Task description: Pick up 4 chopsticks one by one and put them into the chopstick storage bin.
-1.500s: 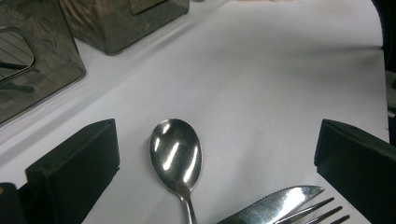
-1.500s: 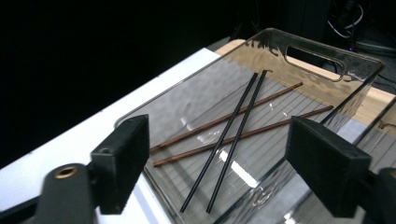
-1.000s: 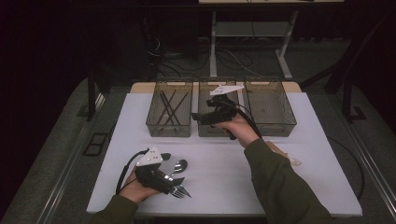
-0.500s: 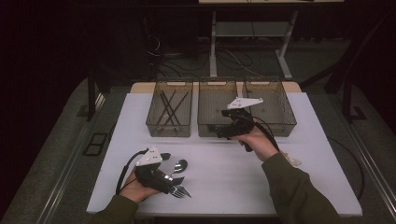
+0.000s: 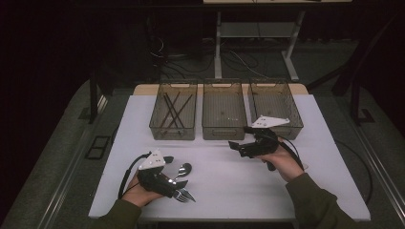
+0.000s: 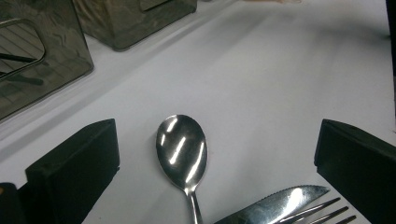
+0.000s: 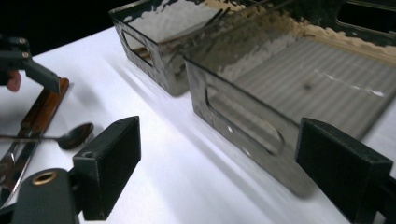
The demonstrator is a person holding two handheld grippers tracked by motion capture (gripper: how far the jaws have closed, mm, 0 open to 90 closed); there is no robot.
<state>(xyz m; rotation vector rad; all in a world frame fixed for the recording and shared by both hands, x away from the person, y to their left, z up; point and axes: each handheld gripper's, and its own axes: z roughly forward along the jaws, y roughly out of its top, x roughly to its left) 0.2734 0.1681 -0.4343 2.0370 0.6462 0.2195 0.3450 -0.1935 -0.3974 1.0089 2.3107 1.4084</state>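
Swinging back from the middle bin (image 5: 223, 114), your right tongs (image 5: 237, 145) hang released and empty; left tongs (image 5: 184, 186) stay released around the spoon (image 6: 182, 151) on the counter (image 5: 229, 186).

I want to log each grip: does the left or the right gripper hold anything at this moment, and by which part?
Nothing is held. The left gripper stands open around the spoon, which lies on the table. The right gripper is open and empty.
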